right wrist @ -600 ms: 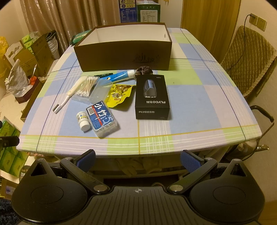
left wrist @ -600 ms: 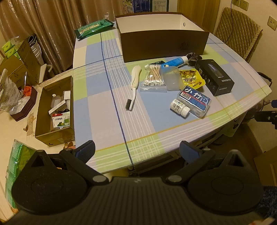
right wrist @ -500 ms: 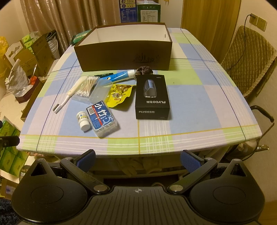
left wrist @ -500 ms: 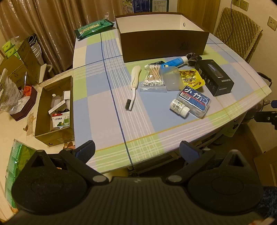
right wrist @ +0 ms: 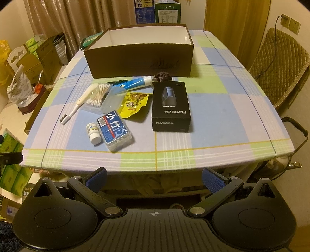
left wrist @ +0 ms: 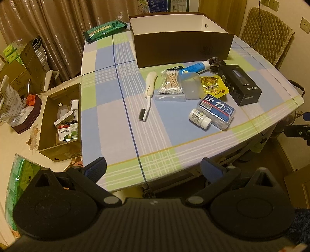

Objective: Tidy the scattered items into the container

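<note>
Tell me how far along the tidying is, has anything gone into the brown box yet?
Nothing looks done: what shows of the brown box interior is bare. Nothing is in hand either; the left gripper and right gripper are both open short of the table. Still out: the brush, cotton swabs, toothpaste tube, yellow snack packet, black shaver box, pill bottle and the rest.

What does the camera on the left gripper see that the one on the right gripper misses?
Only the left wrist view shows the open cardboard box on the floor beside the table, with small packages inside. Only the right wrist view shows the blue and green cartons standing behind the table. Both show the brown container, the black box, the brush, the cotton swabs and the white bottle on the checked tablecloth.
</note>
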The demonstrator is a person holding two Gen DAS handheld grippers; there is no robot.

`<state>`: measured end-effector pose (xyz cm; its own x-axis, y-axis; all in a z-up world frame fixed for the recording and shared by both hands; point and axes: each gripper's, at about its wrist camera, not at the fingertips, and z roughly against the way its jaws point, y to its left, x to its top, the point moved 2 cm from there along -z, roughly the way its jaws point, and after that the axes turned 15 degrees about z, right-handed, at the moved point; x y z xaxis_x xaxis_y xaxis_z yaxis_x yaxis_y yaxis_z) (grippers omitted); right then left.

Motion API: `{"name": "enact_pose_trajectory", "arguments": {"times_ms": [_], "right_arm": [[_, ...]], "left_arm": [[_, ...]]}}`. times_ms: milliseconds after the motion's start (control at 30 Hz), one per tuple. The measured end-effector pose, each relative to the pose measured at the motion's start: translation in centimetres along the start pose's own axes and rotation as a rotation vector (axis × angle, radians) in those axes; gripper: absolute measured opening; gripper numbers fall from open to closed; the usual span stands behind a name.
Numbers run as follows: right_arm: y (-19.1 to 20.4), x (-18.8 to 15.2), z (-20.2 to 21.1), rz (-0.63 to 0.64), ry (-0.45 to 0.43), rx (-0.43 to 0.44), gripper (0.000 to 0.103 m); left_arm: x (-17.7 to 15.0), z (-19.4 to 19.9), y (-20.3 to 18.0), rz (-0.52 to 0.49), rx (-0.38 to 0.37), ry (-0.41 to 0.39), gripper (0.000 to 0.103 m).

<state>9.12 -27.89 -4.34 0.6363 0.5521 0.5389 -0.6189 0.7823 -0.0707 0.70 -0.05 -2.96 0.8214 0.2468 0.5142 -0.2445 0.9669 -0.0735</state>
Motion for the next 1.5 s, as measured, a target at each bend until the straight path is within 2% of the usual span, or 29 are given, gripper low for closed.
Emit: {"name": "enact_pose_trajectory", "arguments": {"times_ms": [1500], "right_arm": [[-0.9, 2.2, -1.9, 0.036, 0.017, 0.032, 0.101]], "left_arm": [[1.8, -1.8, -1.4, -0.014, -0.043, 0.014, 0.102]]}}
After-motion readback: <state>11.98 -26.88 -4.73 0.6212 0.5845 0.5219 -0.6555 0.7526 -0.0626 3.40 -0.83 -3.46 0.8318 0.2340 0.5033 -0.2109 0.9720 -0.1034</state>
